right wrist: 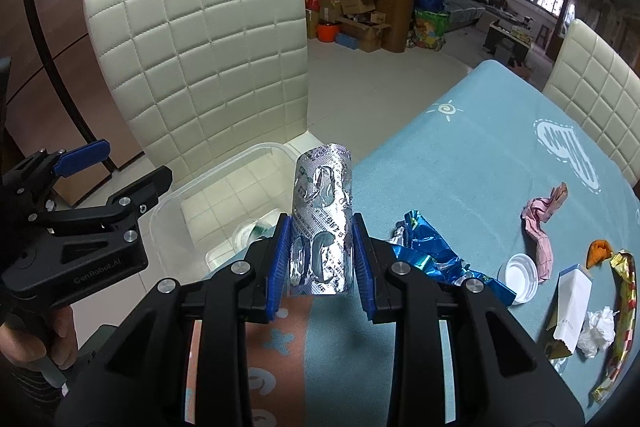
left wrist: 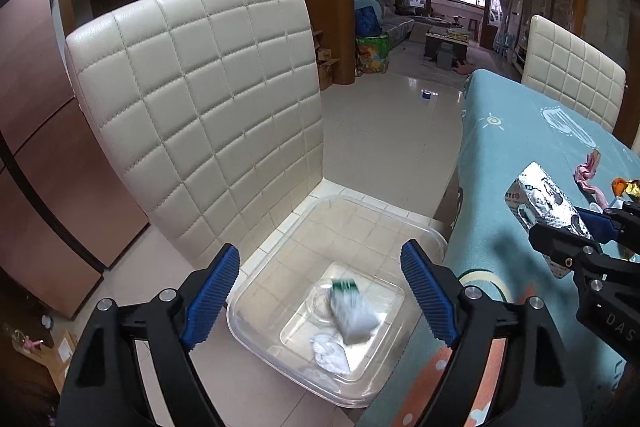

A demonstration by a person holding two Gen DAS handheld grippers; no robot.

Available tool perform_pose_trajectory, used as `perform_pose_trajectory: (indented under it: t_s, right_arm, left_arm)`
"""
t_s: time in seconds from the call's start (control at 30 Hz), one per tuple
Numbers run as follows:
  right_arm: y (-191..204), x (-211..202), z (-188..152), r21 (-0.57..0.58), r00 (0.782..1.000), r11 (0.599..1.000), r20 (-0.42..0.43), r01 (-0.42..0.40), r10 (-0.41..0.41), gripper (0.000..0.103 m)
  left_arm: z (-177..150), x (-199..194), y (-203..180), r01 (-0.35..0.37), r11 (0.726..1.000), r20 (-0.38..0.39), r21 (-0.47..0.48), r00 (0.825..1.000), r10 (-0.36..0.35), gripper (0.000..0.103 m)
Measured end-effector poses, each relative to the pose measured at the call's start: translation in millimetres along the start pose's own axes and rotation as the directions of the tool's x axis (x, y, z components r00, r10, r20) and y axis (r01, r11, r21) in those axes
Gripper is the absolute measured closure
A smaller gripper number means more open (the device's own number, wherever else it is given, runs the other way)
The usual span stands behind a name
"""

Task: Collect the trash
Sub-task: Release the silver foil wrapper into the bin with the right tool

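The silver foil blister pack (right wrist: 321, 223), crinkled and curved into a half-tube with flattened pill pockets and small printed text on its face, stands upright between the blue ribbed pads (right wrist: 282, 263) of the right gripper (right wrist: 320, 259), which is clenched on its two long edges. Its upper half rises clear of the fingertips, leaning toward the clear plastic bin (right wrist: 188, 195) just ahead and to the left of that gripper.

The left gripper (left wrist: 320, 291) hangs over the same clear plastic bin (left wrist: 420, 235), which sits on the seat of a cream quilted leather chair (left wrist: 200, 107). Its jaws stand wide apart with nothing between them. Directly below its fingertips, a blurred white packet with green print (left wrist: 352, 311) lies in the bin, beside a crumpled white tissue (left wrist: 330, 351).

To the right of the right gripper, on the light blue patterned tablecloth (right wrist: 460, 163), lie a crumpled blue foil wrapper (right wrist: 432, 251), a small white round lid (right wrist: 520, 273), a twisted pink paper scrap (right wrist: 540, 227), a small white carton (right wrist: 570, 303), a wad of white tissue (right wrist: 598, 331) and a gold and red candy wrapper (right wrist: 622, 315). A second cream chair (right wrist: 596, 87) stands at the table's far side.
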State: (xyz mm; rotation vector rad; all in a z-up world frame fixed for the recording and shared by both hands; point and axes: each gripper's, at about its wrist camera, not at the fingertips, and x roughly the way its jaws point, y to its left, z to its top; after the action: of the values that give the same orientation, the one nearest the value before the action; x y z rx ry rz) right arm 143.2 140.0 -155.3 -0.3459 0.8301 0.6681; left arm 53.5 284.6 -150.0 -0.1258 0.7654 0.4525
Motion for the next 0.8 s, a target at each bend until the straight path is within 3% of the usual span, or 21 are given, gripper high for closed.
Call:
perform_pose_trajectory:
  t_s: [0.8]
  right_arm:
    - [39.5,9.4,9.7,-0.081,0.999,0.996,-0.016,-0.045,0.043,0.071]
  left_arm:
    - [-11.3,-8.5,36.4,-0.038,0.998,-0.021,-0.05,0.999,0.037,0.022]
